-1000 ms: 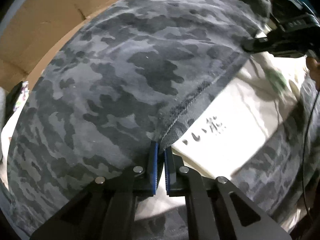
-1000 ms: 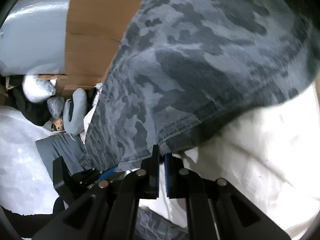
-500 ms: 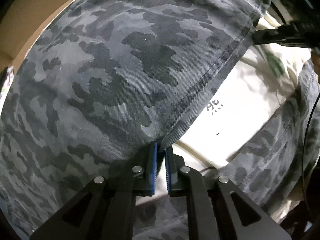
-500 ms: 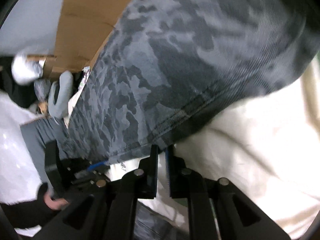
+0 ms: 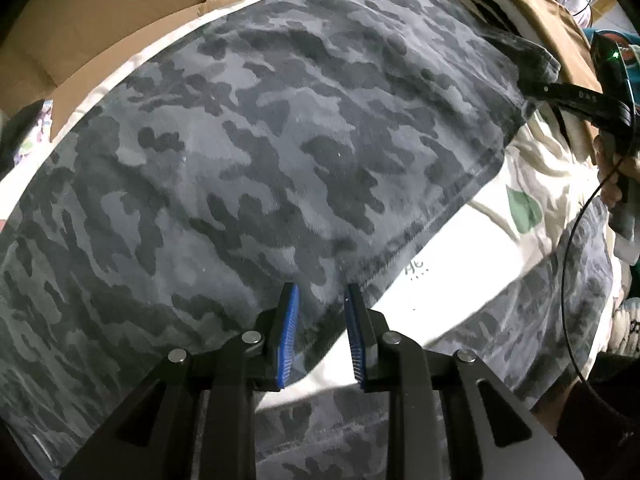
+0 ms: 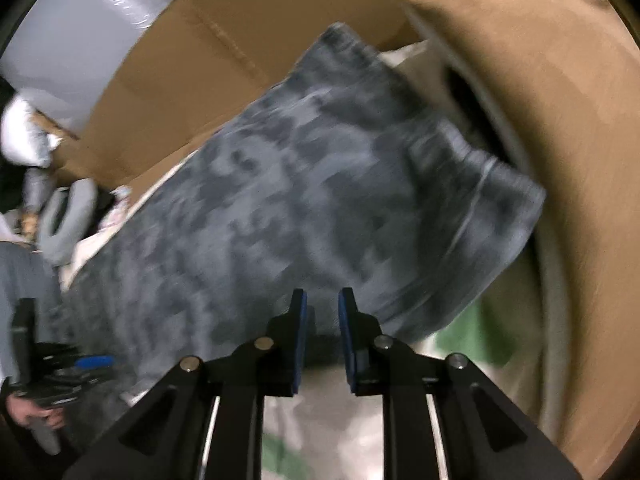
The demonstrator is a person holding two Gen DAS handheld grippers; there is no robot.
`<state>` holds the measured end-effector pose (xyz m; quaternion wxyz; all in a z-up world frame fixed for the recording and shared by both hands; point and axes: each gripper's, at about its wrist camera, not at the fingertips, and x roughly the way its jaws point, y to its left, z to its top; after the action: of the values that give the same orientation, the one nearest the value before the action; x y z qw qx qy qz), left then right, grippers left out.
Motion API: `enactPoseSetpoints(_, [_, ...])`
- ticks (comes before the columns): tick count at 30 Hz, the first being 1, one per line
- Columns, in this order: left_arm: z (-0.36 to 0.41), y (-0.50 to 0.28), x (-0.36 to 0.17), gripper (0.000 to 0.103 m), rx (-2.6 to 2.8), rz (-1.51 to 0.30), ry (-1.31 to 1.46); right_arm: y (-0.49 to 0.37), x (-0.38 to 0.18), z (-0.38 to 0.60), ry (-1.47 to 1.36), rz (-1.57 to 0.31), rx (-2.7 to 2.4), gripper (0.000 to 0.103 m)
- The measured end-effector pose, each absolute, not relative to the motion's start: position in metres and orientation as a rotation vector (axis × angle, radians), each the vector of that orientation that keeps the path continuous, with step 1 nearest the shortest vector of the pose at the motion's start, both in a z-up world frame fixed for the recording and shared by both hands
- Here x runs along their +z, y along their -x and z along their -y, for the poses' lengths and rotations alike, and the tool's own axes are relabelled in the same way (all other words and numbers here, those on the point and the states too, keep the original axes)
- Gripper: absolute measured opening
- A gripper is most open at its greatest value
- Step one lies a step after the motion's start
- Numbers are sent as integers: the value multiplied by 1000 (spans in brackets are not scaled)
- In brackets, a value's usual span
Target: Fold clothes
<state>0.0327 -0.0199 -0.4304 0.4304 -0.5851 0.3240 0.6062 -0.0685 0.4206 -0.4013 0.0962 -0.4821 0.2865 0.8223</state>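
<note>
Both your grippers, left [image 5: 321,336] and right [image 6: 322,340], now gape, releasing the grey camouflage cotton shirt's [image 5: 280,128] hem to lie folded toward 12 o'clock.

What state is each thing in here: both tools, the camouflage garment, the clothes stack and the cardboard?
Left tool: open, blue pads apart, holding nothing.
Right tool: open, holding nothing.
Grey camouflage-print garment: released, folded over and lying flat; hem straight.
White printed sheet with green leaf pattern: spread under the garment.
Tan and white folded clothes stack: stacked beside the garment.
Brown cardboard box: flaps open.
</note>
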Motion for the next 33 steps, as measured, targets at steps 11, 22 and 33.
enactPoseSetpoints(11, [-8,-97,-440,23,1493,-817,1451,61,-408,-456,1318,-661,2303,0])
enactPoseSetpoints(22, [-55,-168,-443,23,1443,-748,1341,59,-417,-481,1311,-650,2227,0])
enactPoseSetpoints(33, [-119,-199,-450,23,1402,-713,1209,62,-419,-491,1332,-638,2216,0])
